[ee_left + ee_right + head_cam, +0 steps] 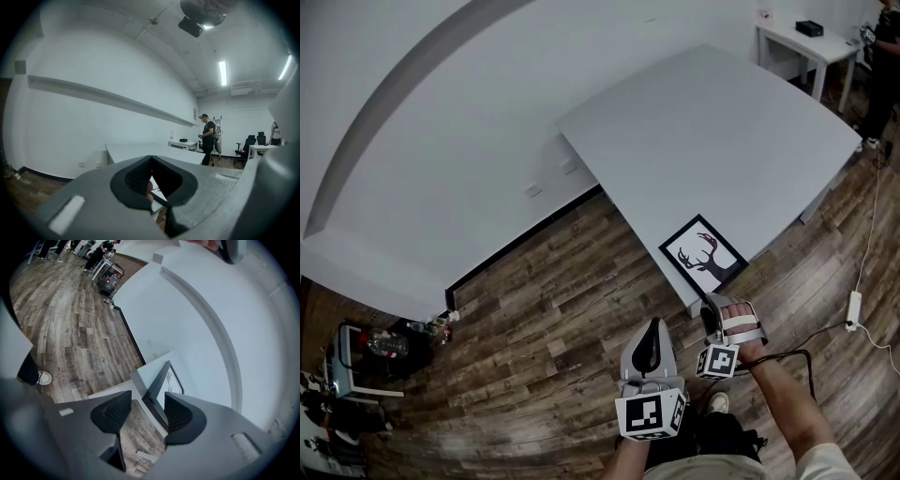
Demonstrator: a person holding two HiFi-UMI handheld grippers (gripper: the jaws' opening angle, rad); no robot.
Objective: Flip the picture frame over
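At the near corner of the grey table (722,131) the picture frame (704,254) lies flat with the antlered deer print facing up. Black border, white mat. It sits right along the table edge, one corner at or slightly past the lip. That is probably so a jaw can get under it.

Right gripper (724,307) is angled down at that near corner. In the right gripper view its jaws stand wide apart with the frame's edge (159,390) between them, close by the right-hand pad. No clamp shows, so it is released and holds nothing. It comes at the thin side of the frame from off the table, which suits pinching and tipping the frame over.

Left gripper (652,330) hangs back over the wood floor (581,281), clear of the table and roughly level. Its own view shows the tips meeting (151,158), clenched with nothing between them. It looks parked, out of the working hand's way.

Task status: print side is up now. Whether that is the start pose or the flipped result I can't tell from this alone. With the jaws open around the edge, it is either just before a grab or just after a let-go.

Risk if the frame is gripped: it is thin and may slide on the smooth top, or drop off the corner.

Background: a person (207,136) stands by desks far across the room, not involved.
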